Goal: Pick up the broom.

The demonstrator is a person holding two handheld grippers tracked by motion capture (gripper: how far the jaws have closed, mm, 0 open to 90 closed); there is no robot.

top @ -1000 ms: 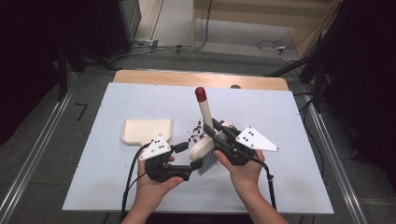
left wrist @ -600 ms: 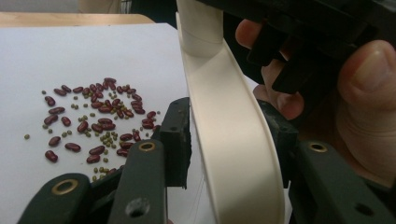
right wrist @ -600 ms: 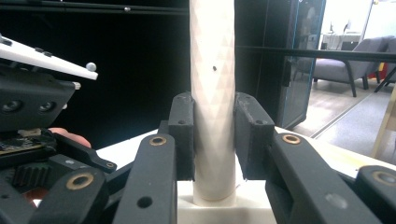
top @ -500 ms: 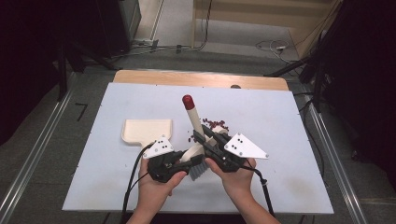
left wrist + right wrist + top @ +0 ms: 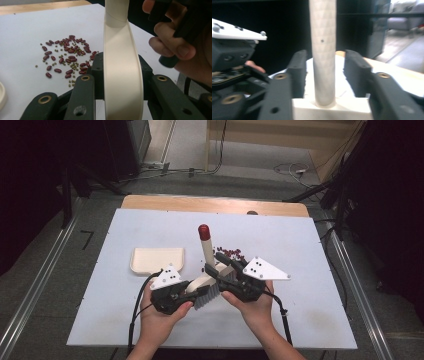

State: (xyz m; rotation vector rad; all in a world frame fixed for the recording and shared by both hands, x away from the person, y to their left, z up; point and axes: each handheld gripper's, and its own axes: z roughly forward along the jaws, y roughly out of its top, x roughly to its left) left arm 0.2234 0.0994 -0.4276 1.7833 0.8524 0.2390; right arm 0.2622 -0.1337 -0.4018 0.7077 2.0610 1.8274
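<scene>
Both grippers meet at the brush [image 5: 206, 281]: left gripper [image 5: 186, 296] pinching it, right gripper [image 5: 220, 270] spread around its handle.

brush [image 5: 206, 275]: cream, red-capped handle upright | beans [image 5: 230, 253]: scattered just behind

- table [image 5: 310, 320]: bears all items.
- dustpan [image 5: 157, 260]: on table, left of centre.
- beans [image 5: 231, 253]: scattered on table, right of dustpan, just behind the grippers.
- brush [image 5: 206, 270]: between dustpan and beans, handle rising upward.
- left gripper [image 5: 186, 296]: at brush, near side.
- right gripper [image 5: 220, 270]: right of brush, jaws either side of handle.
</scene>
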